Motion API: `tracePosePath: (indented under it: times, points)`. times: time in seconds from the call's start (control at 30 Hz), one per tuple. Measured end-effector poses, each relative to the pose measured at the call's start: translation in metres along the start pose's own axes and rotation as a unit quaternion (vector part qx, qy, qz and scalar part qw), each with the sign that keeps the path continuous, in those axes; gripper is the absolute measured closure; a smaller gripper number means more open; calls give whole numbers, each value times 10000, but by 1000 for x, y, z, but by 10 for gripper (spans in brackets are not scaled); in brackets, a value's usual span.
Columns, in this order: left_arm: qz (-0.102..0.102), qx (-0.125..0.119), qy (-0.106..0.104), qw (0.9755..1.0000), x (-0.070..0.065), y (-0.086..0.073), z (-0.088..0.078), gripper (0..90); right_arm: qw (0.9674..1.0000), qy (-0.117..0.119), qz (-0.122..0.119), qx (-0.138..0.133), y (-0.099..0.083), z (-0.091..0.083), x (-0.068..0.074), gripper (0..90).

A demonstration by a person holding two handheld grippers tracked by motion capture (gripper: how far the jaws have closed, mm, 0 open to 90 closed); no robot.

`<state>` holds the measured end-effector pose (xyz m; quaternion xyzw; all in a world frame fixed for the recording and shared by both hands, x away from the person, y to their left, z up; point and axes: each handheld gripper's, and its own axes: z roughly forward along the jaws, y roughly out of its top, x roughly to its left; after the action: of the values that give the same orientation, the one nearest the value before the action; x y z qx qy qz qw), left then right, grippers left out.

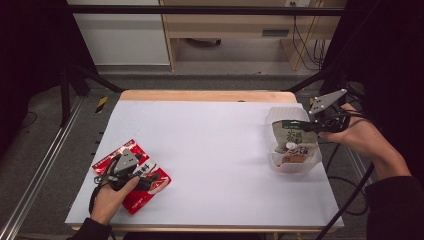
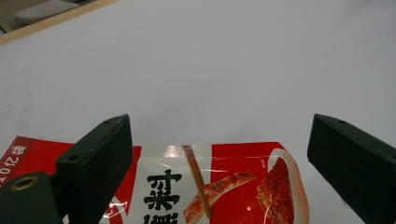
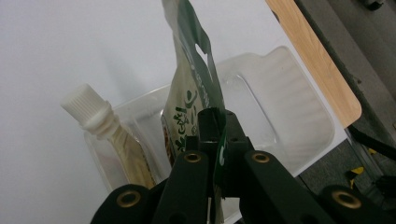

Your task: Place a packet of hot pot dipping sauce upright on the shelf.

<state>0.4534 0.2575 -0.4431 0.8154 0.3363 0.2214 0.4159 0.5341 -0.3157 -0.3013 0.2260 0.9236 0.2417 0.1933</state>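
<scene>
A red snack packet (image 1: 134,176) (image 2: 219,186) lies flat near the table's front left. My left gripper (image 1: 131,172) (image 2: 219,158) hovers over it, jaws wide apart on either side of the packet, not pressing it. At the right, my right gripper (image 1: 306,126) (image 3: 218,140) is shut on the edge of a green and cream pouch (image 1: 292,135) (image 3: 191,88), which stands upright in a clear plastic tub (image 1: 276,117) (image 3: 289,102). A pouch with a white screw cap (image 1: 290,146) (image 3: 86,105) leans inside the same tub.
The white table sheet (image 1: 210,145) stretches between the two hands. A wooden table edge (image 1: 200,95) (image 3: 313,56) runs along the back. Black frame bars (image 1: 80,75) stand at both sides, and cables trail off the right edge.
</scene>
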Motion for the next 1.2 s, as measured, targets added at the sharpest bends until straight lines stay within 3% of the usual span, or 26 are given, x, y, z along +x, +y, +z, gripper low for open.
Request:
tracePosePath:
  times: [0.27, 0.6, 0.73, 0.87, 1.0, 1.2]
  points:
    - [12, 20, -9, 10000, -1, 0, 1, 67, 9991, 155, 284, -268, -13, 7, 0, 900]
    - [0, 25, -9, 10000, -1, 0, 1, 67, 9988, 183, 369, -252, -23, 13, -1, 882]
    - [-12, 9, -3, 10000, -1, 0, 0, 67, 9989, 70, 431, -187, -25, 12, -1, 781]
    - [-16, 9, -8, 10000, 0, 0, 0, 67, 9980, -100, 521, -355, -24, 4, 0, 632]
    - [-11, 13, -13, 10000, 0, 0, 0, 67, 9981, -206, 291, -496, -15, -6, 4, 520]
    - [-9, 3, -20, 10000, 0, 0, 0, 67, 9971, -210, 58, -728, 4, -17, 10, 469]
